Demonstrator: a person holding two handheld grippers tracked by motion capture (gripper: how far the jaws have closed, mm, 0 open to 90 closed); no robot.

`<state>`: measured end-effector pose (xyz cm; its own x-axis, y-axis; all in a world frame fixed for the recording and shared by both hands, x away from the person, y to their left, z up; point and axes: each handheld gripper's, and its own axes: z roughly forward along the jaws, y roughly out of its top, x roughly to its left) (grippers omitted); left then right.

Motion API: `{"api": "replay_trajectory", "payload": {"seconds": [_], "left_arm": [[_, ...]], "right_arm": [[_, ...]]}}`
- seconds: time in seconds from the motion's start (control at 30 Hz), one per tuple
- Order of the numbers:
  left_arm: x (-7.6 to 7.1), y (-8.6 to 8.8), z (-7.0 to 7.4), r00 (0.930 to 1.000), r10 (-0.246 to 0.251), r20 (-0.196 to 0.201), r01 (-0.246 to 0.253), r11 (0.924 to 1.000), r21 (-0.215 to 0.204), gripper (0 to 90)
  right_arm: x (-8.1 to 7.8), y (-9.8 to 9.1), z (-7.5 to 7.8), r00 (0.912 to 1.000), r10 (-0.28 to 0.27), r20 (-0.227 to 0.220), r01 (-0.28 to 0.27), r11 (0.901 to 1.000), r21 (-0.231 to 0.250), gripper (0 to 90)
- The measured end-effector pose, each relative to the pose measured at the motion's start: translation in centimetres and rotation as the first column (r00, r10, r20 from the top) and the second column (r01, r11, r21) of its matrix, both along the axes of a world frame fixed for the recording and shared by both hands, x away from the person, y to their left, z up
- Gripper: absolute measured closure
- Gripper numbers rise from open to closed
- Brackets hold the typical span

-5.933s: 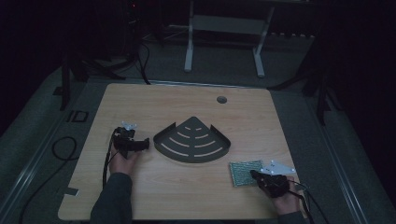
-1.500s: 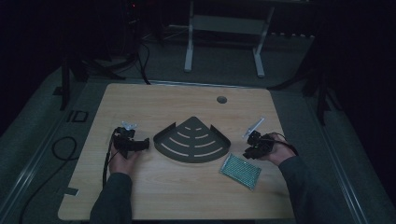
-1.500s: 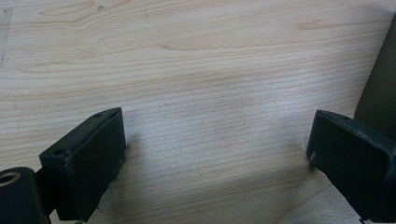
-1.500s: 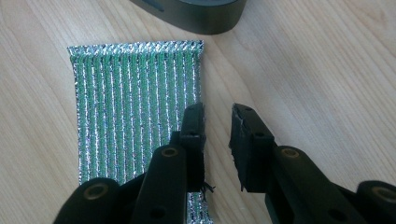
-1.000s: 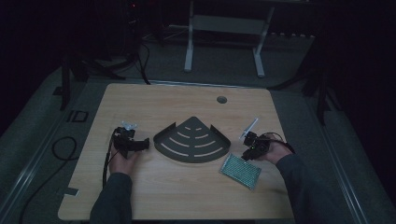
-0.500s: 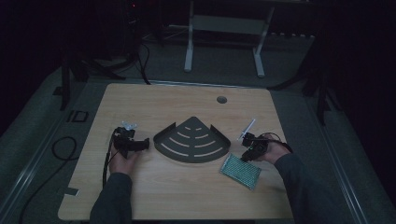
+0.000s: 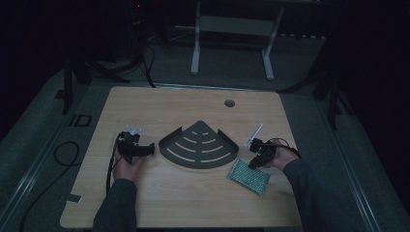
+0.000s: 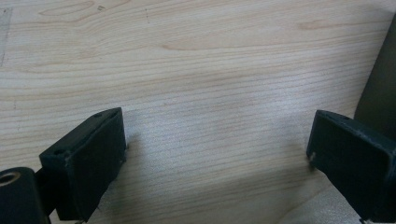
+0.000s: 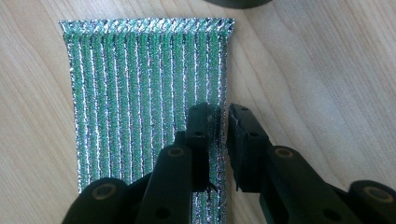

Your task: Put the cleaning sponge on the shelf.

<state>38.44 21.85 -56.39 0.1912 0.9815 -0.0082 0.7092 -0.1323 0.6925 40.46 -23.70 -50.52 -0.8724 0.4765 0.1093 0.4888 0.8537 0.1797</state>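
Dark fan-shaped slotted tray (image 7: 199, 145) mid-table, wooden table (image 7: 183, 198) with round grommet hole (image 7: 229, 103), white stand legs (image 7: 196, 48) behind

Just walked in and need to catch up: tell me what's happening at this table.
A person works at a wooden table with a gripper in each hand. The right gripper is down at the edge of a green glittery scrubbing pad, its jaws nearly together astride that edge; whether they already pinch it is hard to tell. The pad lies flat near a dark fan-shaped slotted rack at mid-table. The left gripper rests on the table left of the rack, jaws wide open around nothing.
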Motion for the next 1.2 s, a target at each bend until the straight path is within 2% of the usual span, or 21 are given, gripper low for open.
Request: {"api": "replay_trajectory", "payload": {"seconds": [0.17, 0.3, 0.43, 0.67, 0.9, 1.1, 1.2], "left_arm": [[0.0, 0.0, 0.0, 1.0, 0.0, 0.0, 0.0, 1.0, 0.0, 5.0], [0.0, 0.0, 0.0, 1.0, 0.0, 0.0, 0.0, 1.0, 0.001, 5.0], [0.0, 0.0, 0.0, 1.0, 0.0, 0.0, 0.0, 1.0, 0.0, 5.0], [0.0, 0.0, 0.0, 1.0, 0.0, 0.0, 0.0, 1.0, 0.0, 5.0], [0.0, 0.0, 0.0, 1.0, 0.0, 0.0, 0.0, 1.0, 0.0, 5.0], [0.0, 0.0, 0.0, 1.0, 0.0, 0.0, 0.0, 1.0, 0.0, 5.0], [0.0, 0.0, 0.0, 1.0, 0.0, 0.0, 0.0, 1.0, 0.001, 5.0]], "right_arm": [[0.1, -0.1, -0.1, 0.9999, -0.008, -0.015, 0.008, 0.9999, 0.011, 79.8], [0.5, -0.5, -0.3, 0.9984, -0.023, -0.051, 0.025, 0.999, 0.037, 81.2], [0.6, -0.5, -0.4, 0.9971, -0.029, -0.071, 0.032, 0.9986, 0.042, 84.2], [0.6, -0.5, -0.3, 0.9975, -0.032, -0.063, 0.035, 0.9985, 0.043, 89.0], [0.3, -0.4, -0.1, 0.9981, -0.033, -0.053, 0.035, 0.9989, 0.031, 89.5], [-0.1, -0.2, 0.6, 0.999, -0.014, -0.043, 0.015, 0.9998, 0.01, 89.5], [-0.1, -0.3, 1.0, 0.9991, -0.024, -0.035, 0.025, 0.9996, 0.014, 89.5]]}}
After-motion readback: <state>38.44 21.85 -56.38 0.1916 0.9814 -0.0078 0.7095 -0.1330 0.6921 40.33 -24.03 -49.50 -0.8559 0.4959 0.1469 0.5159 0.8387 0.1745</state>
